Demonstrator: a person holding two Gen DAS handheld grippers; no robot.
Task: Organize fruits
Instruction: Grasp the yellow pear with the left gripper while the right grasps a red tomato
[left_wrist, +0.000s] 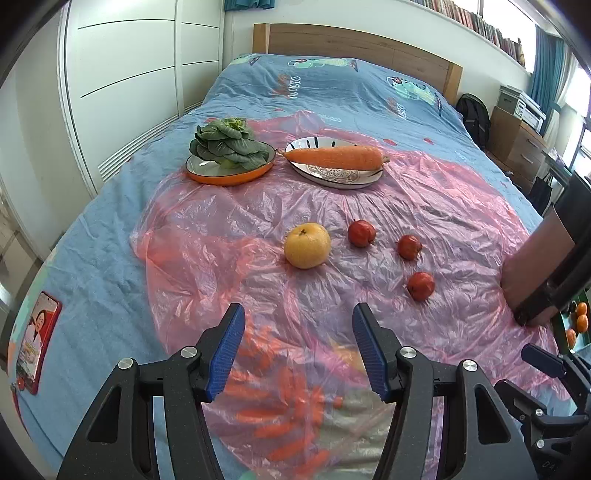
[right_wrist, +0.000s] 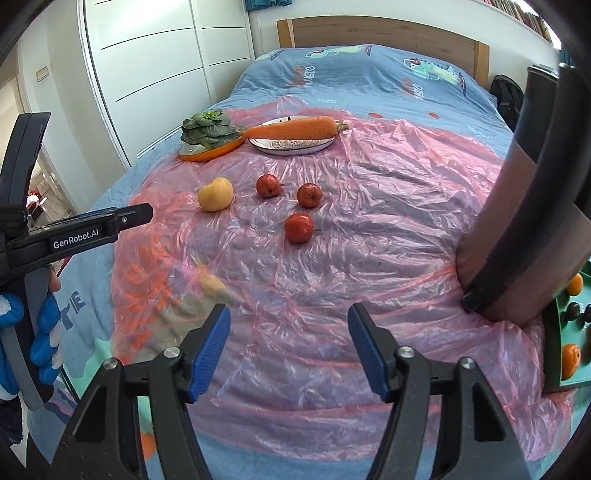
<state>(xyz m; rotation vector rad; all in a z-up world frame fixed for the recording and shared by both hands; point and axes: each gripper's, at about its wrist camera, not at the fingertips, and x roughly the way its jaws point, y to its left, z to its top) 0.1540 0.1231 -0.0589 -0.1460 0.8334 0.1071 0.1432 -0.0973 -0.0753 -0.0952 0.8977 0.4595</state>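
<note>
Hovering both grippers, left gripper (left_wrist: 298, 350) and right gripper (right_wrist: 289, 347), jaws apart and empty, over pink plastic sheet (left_wrist: 229, 221) covering blue bedspread (left_wrist: 103, 236); white wardrobe (left_wrist: 129, 74) upper left.

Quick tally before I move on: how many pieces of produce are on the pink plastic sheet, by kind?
Small red fruits: 3
Yellow pear: 1
Carrot: 1, on the patterned plate
Leafy green: 1, on the orange plate
Total: 6
</note>
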